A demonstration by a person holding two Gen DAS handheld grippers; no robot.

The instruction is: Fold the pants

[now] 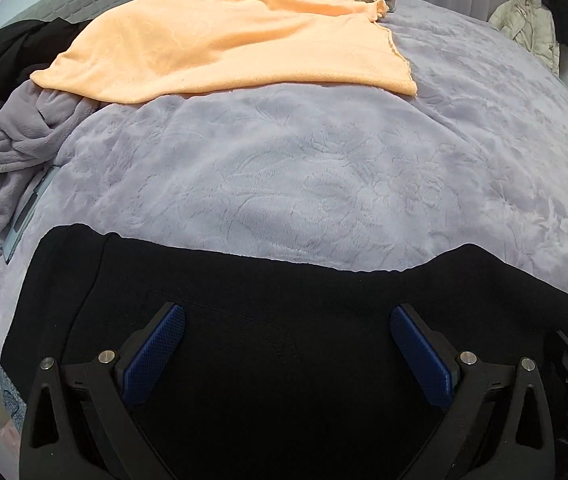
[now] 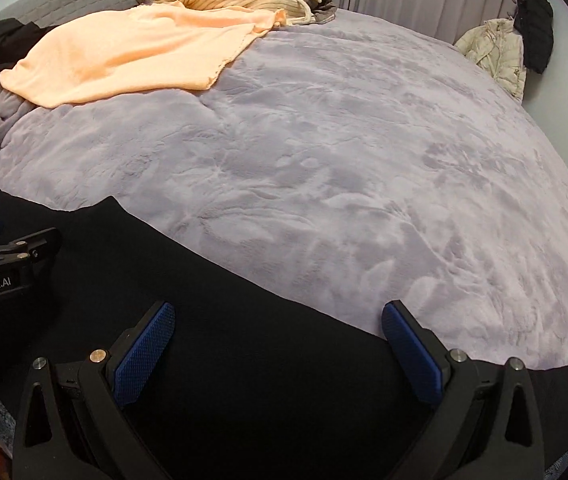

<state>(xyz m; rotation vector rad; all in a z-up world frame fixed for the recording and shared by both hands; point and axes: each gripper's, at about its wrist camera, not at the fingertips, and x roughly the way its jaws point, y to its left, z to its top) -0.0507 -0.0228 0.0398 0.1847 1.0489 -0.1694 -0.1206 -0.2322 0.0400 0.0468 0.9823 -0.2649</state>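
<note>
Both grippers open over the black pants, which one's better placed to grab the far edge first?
Probably right. The right gripper has one fingertip at the far edge of the black pants, beside the grey blanket. The left gripper sits further inside the cloth.

1. The light was soft and even, a bit dim, with no hard shadows anywhere on the lavender blanket (image 1: 324, 184).
2. The black pants (image 1: 284, 360) swallowed the light; folds were barely readable.
3. Both views bulged heavily, fisheye, with dark vignette corners.
4. The peach towel (image 2: 124, 60) looked slightly washed out; far edges were soft, with no glare.
</note>
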